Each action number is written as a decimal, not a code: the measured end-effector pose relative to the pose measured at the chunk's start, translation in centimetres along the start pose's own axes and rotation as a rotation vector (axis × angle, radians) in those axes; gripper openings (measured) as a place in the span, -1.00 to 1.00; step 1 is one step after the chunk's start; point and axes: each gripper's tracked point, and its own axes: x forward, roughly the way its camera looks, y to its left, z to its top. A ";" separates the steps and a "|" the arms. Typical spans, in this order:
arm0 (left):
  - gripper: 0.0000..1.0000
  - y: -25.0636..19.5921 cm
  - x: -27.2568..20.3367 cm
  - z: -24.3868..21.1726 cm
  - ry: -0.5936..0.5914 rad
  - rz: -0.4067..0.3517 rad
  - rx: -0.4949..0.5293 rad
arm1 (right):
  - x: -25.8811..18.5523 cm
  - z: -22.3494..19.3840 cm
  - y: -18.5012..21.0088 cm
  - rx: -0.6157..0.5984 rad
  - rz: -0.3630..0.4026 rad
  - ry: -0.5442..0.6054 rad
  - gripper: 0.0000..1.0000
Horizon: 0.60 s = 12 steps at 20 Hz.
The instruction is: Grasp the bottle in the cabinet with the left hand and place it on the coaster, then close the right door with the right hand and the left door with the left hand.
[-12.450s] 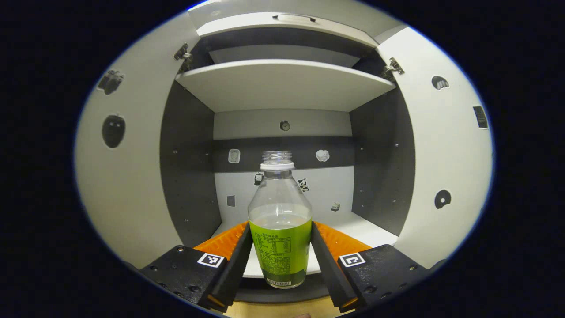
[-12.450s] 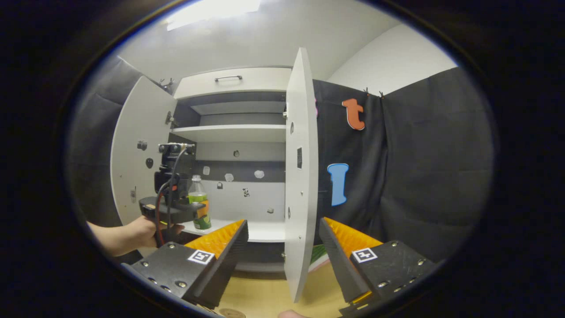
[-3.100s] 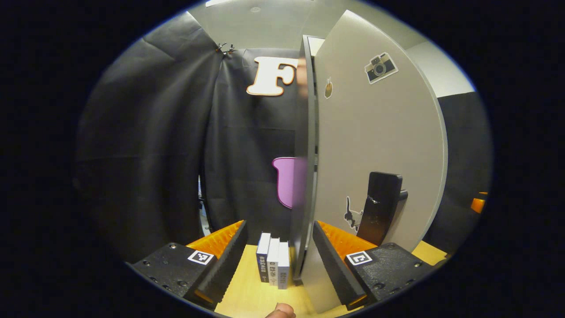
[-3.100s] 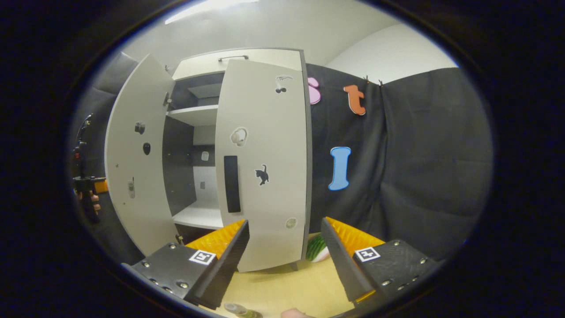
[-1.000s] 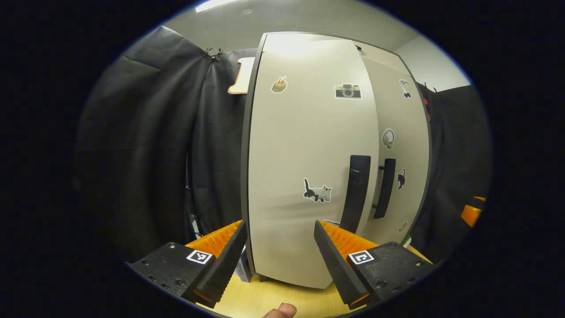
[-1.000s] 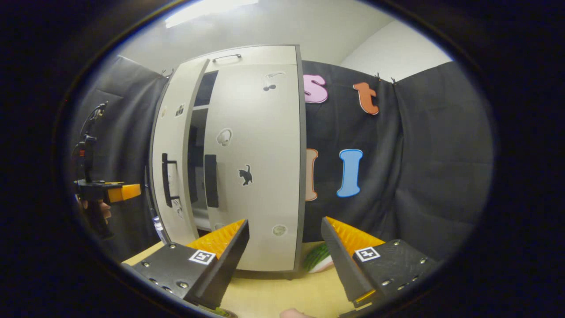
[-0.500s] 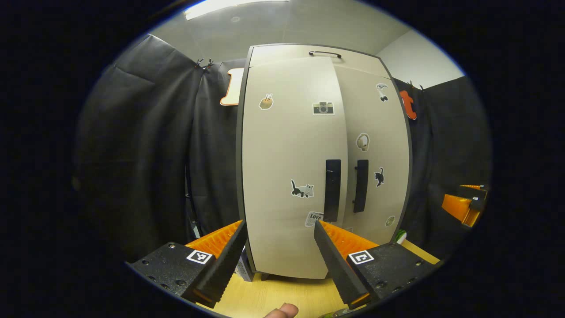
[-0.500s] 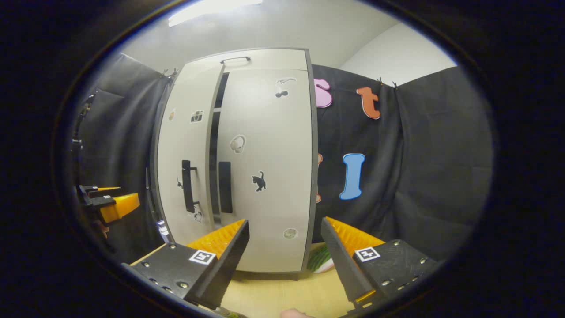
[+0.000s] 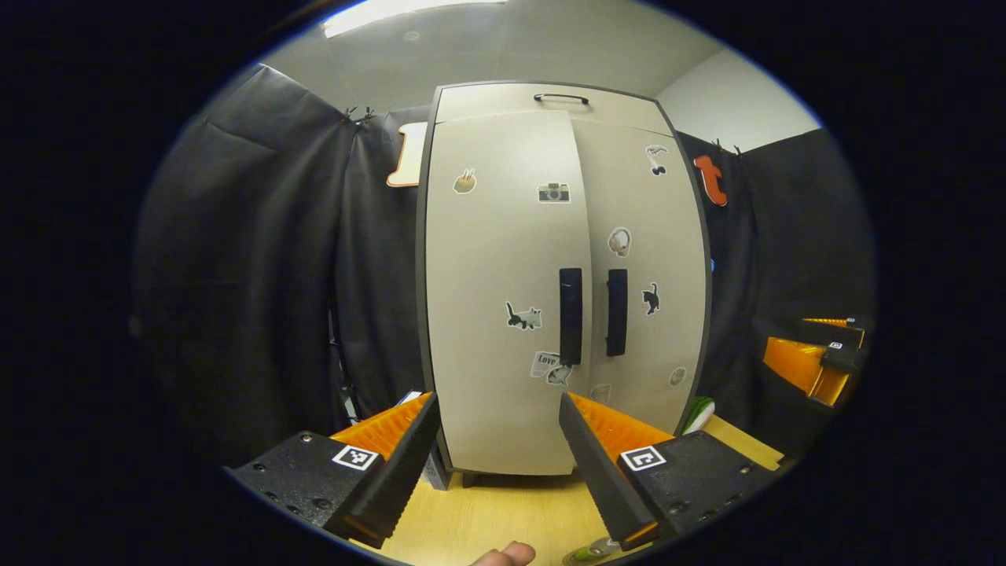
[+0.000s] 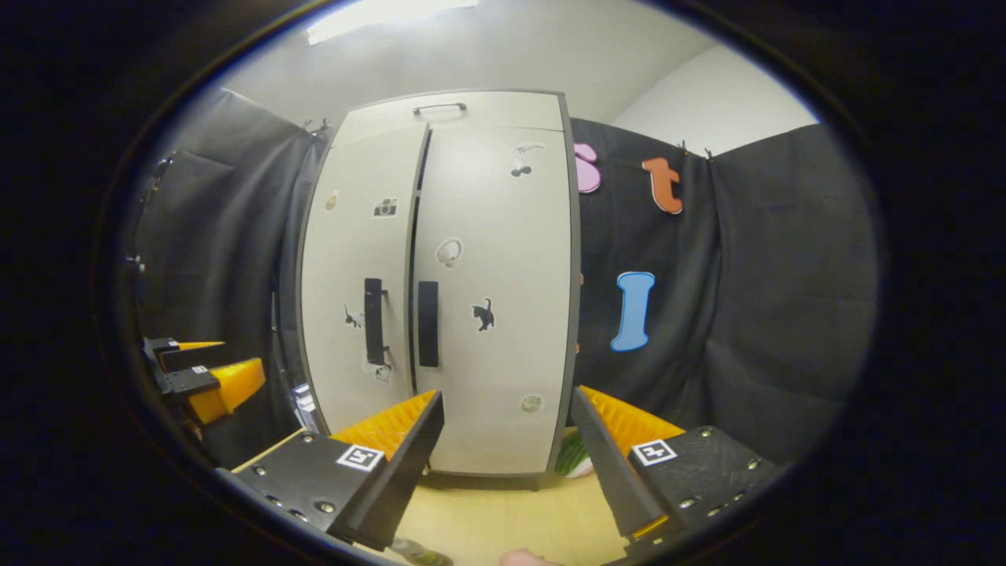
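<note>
The pale cabinet stands with both doors shut, the left door [image 9: 495,314] and right door [image 9: 652,330] meeting at two dark handles [image 9: 570,314]. In the right gripper view a thin dark seam runs between the left door [image 10: 354,299] and right door [image 10: 495,299]. My left gripper [image 9: 497,398] is open and holds nothing, a short way back from the left door. My right gripper [image 10: 507,393] is open too, facing the right door. The bottle [image 9: 595,549] peeks in at the lower edge, low on the wooden table [image 9: 487,519]; its base is hidden.
Small books [image 9: 432,472] stand at the cabinet's left foot. A green and white object [image 10: 576,460] lies at its right foot. Black cloth walls close in both sides. The other gripper shows at the right [image 9: 811,350] and at the left [image 10: 206,365].
The left door has swung fully shut against the right door. Both grippers have drawn back from the cabinet, and the bottle top has come into the left gripper view.
</note>
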 end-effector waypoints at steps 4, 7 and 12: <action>0.93 -0.5 0.0 -0.4 0.001 -0.016 0.005 | 0.0 0.2 0.1 0.011 0.009 -0.007 0.97; 0.92 -0.8 0.3 -0.9 0.014 -0.017 0.009 | 0.0 -0.1 -0.1 0.009 0.004 0.000 0.97; 0.92 -0.9 0.6 -0.3 0.001 -0.019 -0.013 | 0.1 0.1 -0.1 0.022 0.022 -0.013 0.98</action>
